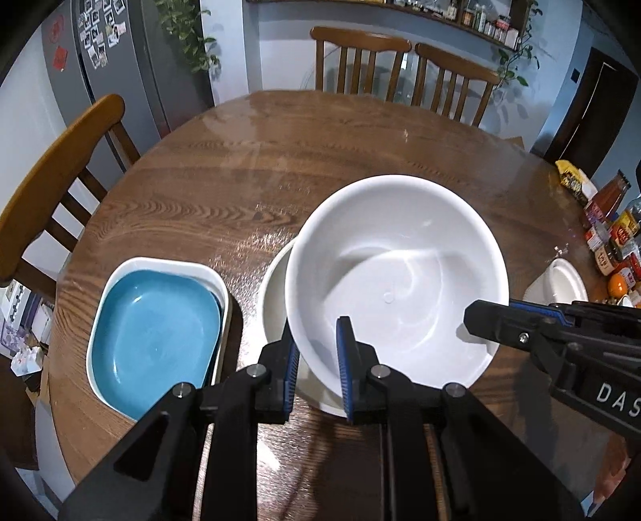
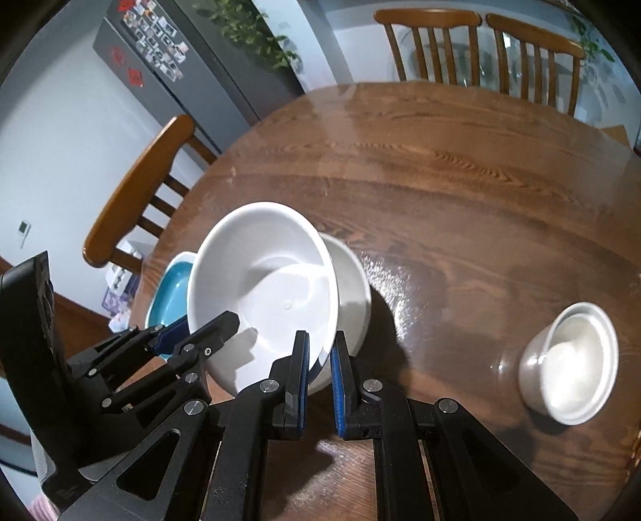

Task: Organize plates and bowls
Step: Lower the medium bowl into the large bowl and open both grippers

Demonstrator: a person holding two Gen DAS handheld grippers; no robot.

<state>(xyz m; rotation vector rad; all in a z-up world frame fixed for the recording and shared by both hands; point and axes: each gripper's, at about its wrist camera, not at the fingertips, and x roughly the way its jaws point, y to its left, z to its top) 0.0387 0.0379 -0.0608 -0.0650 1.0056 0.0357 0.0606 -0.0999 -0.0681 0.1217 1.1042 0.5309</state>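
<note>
Second bowl (image 1: 274, 296): mostly hidden under the big white bowl (image 1: 394, 276); only a sliver of its rim and wall shows in the left wrist view.
Blue plate (image 2: 170, 294): in the right wrist view largely covered by the big bowl and the left gripper (image 2: 188, 334).
White tray (image 1: 168, 264) under the blue plate: only its rim shows.
Right gripper (image 1: 470, 320): cut off by the right edge of the left wrist view.
Jars and bottles (image 1: 613, 240): labels too small to read, partly cut off.
Small cup (image 2: 569, 364): blurred; contents cannot be told.
Fridge photos (image 1: 98, 36): too small to make out.
</note>
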